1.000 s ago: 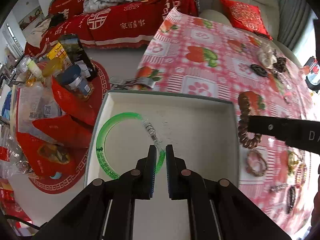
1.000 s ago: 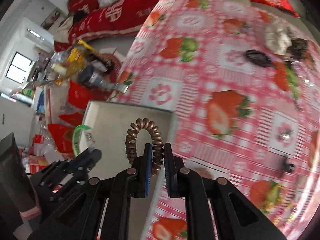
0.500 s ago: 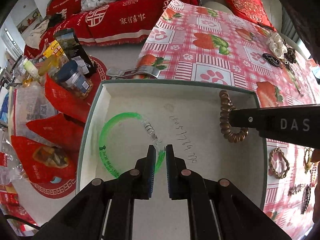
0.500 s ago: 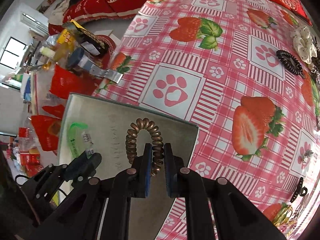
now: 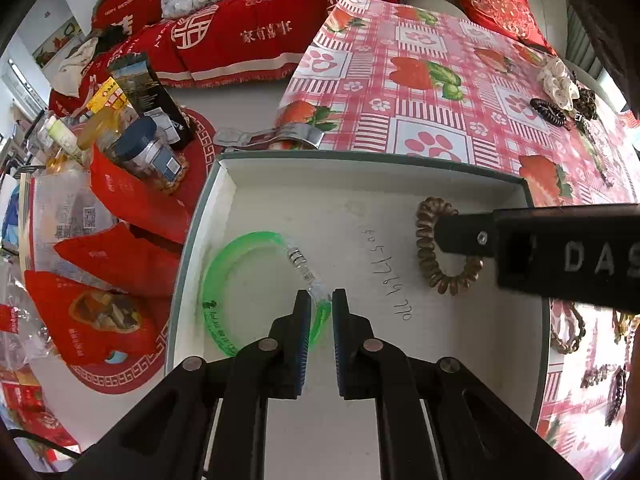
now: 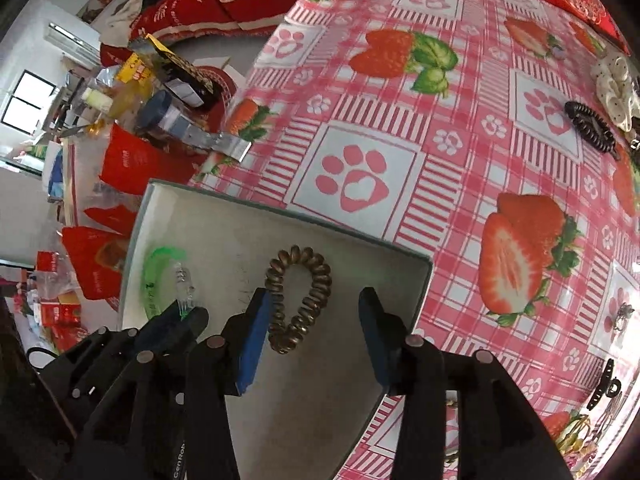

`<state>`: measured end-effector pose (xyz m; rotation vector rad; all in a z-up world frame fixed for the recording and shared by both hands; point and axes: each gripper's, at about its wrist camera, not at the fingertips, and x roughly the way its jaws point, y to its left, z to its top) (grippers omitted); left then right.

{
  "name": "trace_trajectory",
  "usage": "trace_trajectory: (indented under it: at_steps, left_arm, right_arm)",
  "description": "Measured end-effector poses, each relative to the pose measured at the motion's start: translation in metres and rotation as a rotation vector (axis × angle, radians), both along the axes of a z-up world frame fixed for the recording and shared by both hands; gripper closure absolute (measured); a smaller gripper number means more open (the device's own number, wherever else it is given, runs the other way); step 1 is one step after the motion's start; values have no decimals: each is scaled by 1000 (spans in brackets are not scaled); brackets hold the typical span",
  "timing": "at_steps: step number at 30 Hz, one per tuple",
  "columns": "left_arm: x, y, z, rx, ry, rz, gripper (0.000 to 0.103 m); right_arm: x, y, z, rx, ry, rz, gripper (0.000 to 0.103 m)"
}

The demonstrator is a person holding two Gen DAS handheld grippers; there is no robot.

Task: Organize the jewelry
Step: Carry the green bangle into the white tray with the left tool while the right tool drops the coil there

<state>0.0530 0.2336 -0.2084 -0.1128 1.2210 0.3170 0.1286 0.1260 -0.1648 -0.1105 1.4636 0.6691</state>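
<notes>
Opening right gripper [image 6: 316,336] frees coil tie [image 6: 300,300] — seen wrist-side only.

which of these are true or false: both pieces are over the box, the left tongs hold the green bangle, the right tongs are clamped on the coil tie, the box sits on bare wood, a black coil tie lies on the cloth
1. The green bangle and the brown coil hair tie are both over the white box. True.
2. The left tongs are shut on the green bangle. True.
3. The right tongs are clamped on the coil tie. False: their jaws are opening and stand apart, with the tie between them; only one pad is near it.
4. The box sits on bare wood. False: it sits on a pink strawberry tablecloth.
5. A black coil hair tie lies on the cloth outside the box. True.
</notes>
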Motion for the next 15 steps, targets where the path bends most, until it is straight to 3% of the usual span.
trace_trajectory:
  at_steps: [15]
  left_arm:
    - [5,-3,9,-50,-23,6,85]
  right_arm:
    - [-5,-54,46,98,-18,-99,51]
